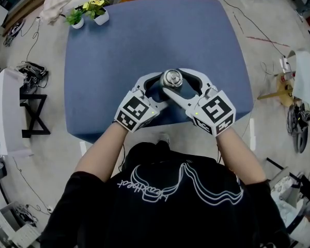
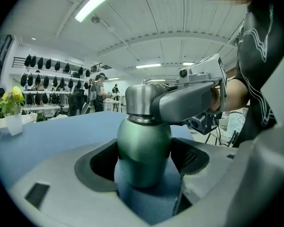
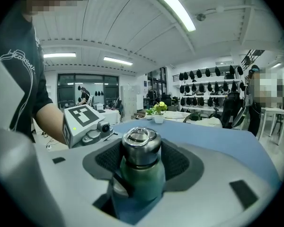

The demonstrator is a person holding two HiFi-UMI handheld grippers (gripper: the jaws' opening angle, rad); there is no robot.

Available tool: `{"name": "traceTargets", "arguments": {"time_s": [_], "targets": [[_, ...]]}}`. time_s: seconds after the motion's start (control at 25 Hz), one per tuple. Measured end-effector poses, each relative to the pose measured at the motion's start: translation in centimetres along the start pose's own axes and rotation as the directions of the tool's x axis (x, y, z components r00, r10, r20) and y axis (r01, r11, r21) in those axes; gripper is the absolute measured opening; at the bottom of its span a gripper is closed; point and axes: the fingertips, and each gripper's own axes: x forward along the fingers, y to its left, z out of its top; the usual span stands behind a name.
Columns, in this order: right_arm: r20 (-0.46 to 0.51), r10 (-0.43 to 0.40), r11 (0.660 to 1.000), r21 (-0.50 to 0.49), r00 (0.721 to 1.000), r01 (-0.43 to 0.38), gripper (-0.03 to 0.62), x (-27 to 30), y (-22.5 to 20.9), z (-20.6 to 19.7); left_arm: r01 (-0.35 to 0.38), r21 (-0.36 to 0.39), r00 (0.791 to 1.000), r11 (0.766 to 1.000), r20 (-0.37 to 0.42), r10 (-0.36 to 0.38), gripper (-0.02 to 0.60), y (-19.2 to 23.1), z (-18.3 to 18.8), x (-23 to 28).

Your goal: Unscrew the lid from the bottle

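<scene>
Where the bottle stands: the green bottle is upright on the blue table, near the edge closest to the person and about midway along it.
Lid: the steel lid sits on top of the bottle with its round top facing up.
Left gripper: the left gripper comes in low. Its jaws are on either side of the green body below the lid, with the pads pressed against it.
Right gripper: the right gripper comes in higher from the other side. Its jaws are closed around the lid, with the pads against its sides.
Grippers together: both meet at the bottle in front of the person, and their marker cubes lie side by side, a little apart.
Arms: bare forearms reach out from a black shirt with a white line print.
Far corner: two small potted plants in white pots stand well apart from the bottle.
Floor: cables trail beside the table.
</scene>
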Motion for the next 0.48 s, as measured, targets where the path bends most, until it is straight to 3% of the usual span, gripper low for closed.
{"name": "traceTargets", "arguments": {"time_s": [0.2,0.48], "targets": [[-0.051,0.147,0.986,-0.067,0.988,-0.15,0.259,-0.22,0.33,-0.19,0.093,0.03,0.995,0.995,-0.029,-0.092,0.353,-0.24,-0.04,-0.01],[-0.12,0.326,0.926,-0.16,0.938,-0.343,0.259,-0.17,0.74,-0.39,0.217,0.07,0.975,0.974,-0.061,-0.213,0.353,-0.41,-0.18,-0.07]]}}
